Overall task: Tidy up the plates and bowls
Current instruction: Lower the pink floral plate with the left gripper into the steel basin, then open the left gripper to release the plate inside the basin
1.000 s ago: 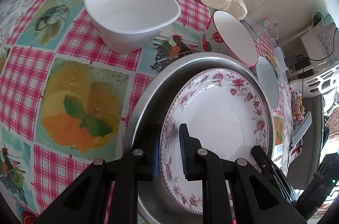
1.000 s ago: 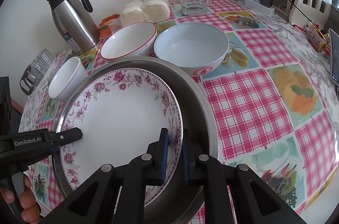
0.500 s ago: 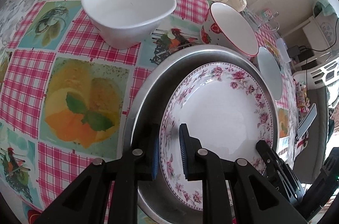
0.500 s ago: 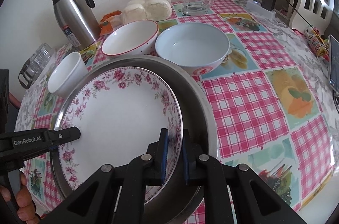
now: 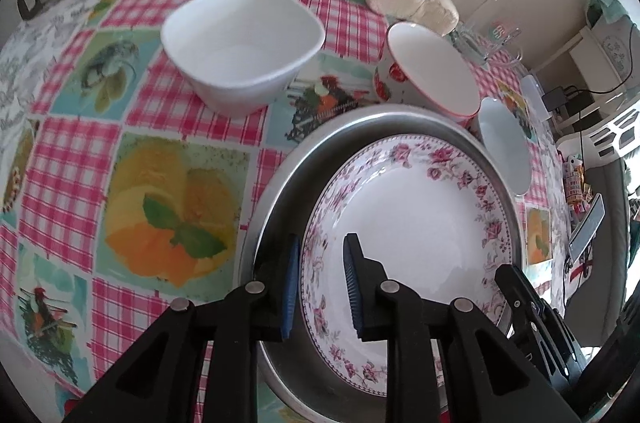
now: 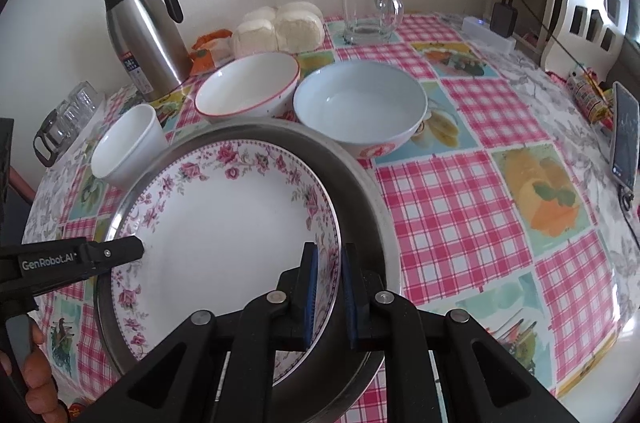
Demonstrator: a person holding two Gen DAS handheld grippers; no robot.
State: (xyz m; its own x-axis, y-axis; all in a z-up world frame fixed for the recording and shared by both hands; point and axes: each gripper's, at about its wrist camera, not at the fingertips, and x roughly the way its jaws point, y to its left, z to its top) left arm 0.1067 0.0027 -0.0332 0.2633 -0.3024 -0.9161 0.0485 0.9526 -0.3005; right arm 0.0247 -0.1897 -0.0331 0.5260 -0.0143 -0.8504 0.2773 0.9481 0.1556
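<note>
A white plate with a pink floral rim (image 5: pixel 416 223) (image 6: pixel 224 223) lies in a round steel tray (image 5: pixel 360 119) (image 6: pixel 360 183). My left gripper (image 5: pixel 320 287) straddles the plate's left rim. Its jaws are opening and the pads stand just off the rim. From the right wrist view, the left gripper (image 6: pixel 136 249) reaches in over the plate's left edge. My right gripper (image 6: pixel 329 291) is shut on the plate's right rim. Behind the tray stand a white bowl (image 5: pixel 244 35) (image 6: pixel 120 147), a red-rimmed bowl (image 5: pixel 432 71) (image 6: pixel 248 87) and a pale blue bowl (image 6: pixel 360 103).
A steel thermos (image 6: pixel 144 35), wrapped buns (image 6: pixel 280 27) and a glass mug (image 6: pixel 368 11) line the back wall. A rack of glasses (image 6: pixel 64 119) sits at the far left, a phone (image 6: pixel 624 139) at the table's right edge. A hand (image 6: pixel 36 375) holds the left gripper.
The left jaws have parted a little around the plate's rim. The right gripper keeps its hold on the rim, and plate and tray lie where they were.
</note>
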